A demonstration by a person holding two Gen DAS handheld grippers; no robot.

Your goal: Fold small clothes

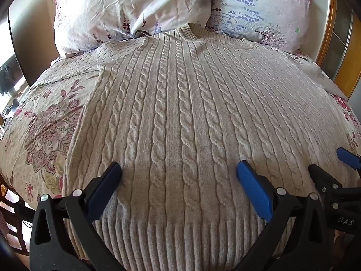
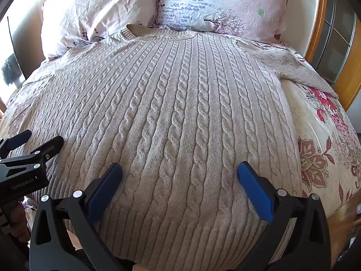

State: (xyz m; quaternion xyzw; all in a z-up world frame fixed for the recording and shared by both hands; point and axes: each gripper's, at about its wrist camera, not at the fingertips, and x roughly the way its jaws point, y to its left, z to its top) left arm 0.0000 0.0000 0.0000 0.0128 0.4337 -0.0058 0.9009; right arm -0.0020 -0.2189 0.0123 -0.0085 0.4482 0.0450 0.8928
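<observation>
A cream cable-knit sweater lies flat on the bed, its neck toward the pillows and its ribbed hem nearest me. My left gripper hovers open above the lower left part of the sweater, with nothing between its blue pads. My right gripper hovers open above the lower right part, also with nothing in it. In the left wrist view the right gripper shows at the right edge. The left gripper shows at the left edge of the right wrist view. One sleeve spreads out to the right.
The bed has a floral cover. Two floral pillows lean at the head. A wooden frame runs along the right side. A dark chair stands at the left of the bed's foot.
</observation>
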